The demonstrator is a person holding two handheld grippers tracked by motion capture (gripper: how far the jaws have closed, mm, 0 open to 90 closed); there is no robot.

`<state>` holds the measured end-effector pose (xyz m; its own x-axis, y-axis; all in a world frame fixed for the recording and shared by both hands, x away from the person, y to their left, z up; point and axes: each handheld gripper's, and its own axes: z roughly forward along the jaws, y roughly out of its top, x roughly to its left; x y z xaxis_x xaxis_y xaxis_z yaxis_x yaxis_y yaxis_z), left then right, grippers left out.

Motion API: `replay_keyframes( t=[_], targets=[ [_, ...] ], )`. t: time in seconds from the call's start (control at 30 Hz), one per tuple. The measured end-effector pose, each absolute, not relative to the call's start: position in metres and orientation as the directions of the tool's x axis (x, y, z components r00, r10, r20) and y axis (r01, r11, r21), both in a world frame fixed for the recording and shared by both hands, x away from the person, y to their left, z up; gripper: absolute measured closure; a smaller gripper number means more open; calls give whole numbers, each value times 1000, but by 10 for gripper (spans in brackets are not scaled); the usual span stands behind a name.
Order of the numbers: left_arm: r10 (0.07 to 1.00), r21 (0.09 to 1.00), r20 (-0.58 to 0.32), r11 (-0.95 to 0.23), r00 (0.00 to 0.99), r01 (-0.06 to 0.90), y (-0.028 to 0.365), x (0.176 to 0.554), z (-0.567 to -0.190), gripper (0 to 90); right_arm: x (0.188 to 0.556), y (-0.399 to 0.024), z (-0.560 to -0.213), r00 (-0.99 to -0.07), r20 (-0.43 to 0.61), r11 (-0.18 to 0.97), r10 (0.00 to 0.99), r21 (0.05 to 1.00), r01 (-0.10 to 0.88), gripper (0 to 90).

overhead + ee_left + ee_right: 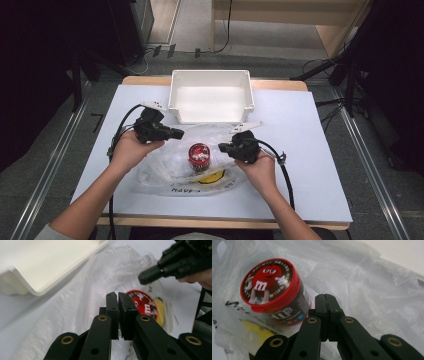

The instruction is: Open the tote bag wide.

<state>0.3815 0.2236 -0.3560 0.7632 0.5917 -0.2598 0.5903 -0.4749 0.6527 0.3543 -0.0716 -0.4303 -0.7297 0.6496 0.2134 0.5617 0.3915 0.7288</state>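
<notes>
A clear plastic bag (165, 170) (75, 315) (374, 290) lies crumpled at the middle of the table. Inside it stands a round M&M's can (199, 156) (142, 305) (269, 287) with a red lid, on a yellow print or item (212, 176) (254, 330). My left gripper (181, 133) (117, 295) points in from the can's left, jaws together, tips at the bag's upper film. From the can's right comes my right gripper (220, 148) (325, 296), jaws pressed together against the bag. Whether either pinches film I cannot tell.
A white empty bin (211, 75) (50, 265) stands just behind the bag at the table's far edge. A white sheet (300, 150) covers the tabletop, bare to the right and left. Cables trail from both grippers toward the front edge.
</notes>
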Motion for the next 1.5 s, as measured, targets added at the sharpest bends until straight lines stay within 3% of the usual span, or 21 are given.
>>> replay_keyframes(
  t=[0.23, 0.53, 1.03, 1.5],
  targets=[
    [599, 665, -234, -476, 766, 575, 218, 412, -350, 885, 345, -75, -433, -734, 222, 399, 642, 721, 567, 900],
    [592, 631, -211, -525, 778, 571, 208, 429, -380, 887, 342, -76, -437, -734, 234, 398, 637, 716, 574, 900],
    [592, 604, -281, -503, 756, 618, 205, 427, -440, 893, 323, -74, -460, -745, 247, 428, 620, 689, 584, 900],
    [600, 606, -278, -496, 750, 621, 201, 425, -454, 892, 301, -63, -477, -763, 242, 445, 600, 691, 570, 900]
  ],
)
